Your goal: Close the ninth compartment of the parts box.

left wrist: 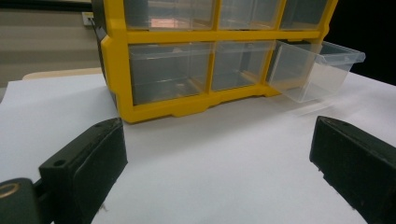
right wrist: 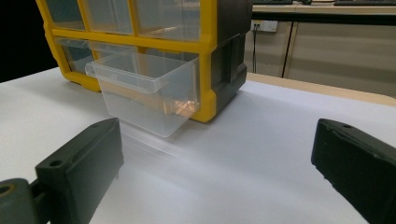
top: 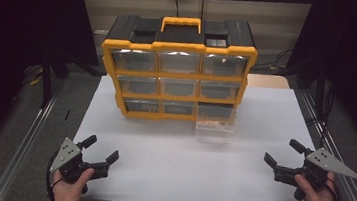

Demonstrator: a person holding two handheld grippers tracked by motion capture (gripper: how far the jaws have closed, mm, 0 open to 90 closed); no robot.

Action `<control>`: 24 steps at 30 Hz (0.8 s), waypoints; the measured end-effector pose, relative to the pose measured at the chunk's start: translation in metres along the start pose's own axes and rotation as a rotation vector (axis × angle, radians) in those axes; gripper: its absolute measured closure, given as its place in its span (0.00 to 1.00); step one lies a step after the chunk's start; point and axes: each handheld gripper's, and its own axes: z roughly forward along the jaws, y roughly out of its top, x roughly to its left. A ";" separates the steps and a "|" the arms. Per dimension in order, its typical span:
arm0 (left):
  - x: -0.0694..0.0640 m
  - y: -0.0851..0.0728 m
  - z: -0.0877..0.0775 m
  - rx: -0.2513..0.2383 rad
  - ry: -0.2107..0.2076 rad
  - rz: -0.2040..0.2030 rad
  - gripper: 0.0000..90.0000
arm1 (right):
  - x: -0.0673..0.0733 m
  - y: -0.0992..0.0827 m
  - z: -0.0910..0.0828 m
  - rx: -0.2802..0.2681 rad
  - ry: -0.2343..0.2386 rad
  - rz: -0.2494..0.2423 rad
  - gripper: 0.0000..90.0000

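A: Where do we find the drawer we are working on?

B: The clear plastic drawer (top: 215, 126) sits at the lower right of the yellow-and-black nine-drawer organiser cabinet (top: 176, 75), pulled partway out over the white bench (top: 174, 165), just right of centre in the high view. In the right gripper view it hangs in the upper left, its front lip tilted slightly down.

A: How do we expect it to handle?

B: We judge it light, stiff and thin-walled, with slick sides, and likely to crack if squeezed hard. Something small and copper-coloured glints inside; we cannot tell what. We would take it by the front lip or pinch across the front wall, and keep it level so it does not jam in its slot.

A: And our tools?

B: Our left hand-held gripper (top: 99, 150) rests at the lower left, jaws spread wide with nothing between them. Our right hand-held gripper (top: 285, 153) sits at the lower right, jaws equally wide and bare. Both stay well apart from the drawer.
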 end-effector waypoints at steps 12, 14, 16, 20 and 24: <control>0.000 0.001 0.000 0.006 0.004 0.007 0.04 | 0.000 0.000 0.001 0.004 0.002 -0.002 0.02; 0.000 0.001 0.000 0.009 0.001 0.006 0.04 | 0.000 0.000 0.001 0.007 0.005 -0.002 0.02; 0.000 0.001 0.001 0.012 -0.003 0.009 0.04 | 0.001 0.000 0.001 0.009 0.010 -0.003 0.02; 0.000 0.000 0.001 0.009 0.000 0.004 0.04 | 0.002 0.000 0.002 0.014 0.023 -0.011 0.02; 0.001 0.001 0.001 0.012 -0.004 0.007 0.04 | 0.004 0.000 0.002 0.018 0.036 -0.009 0.02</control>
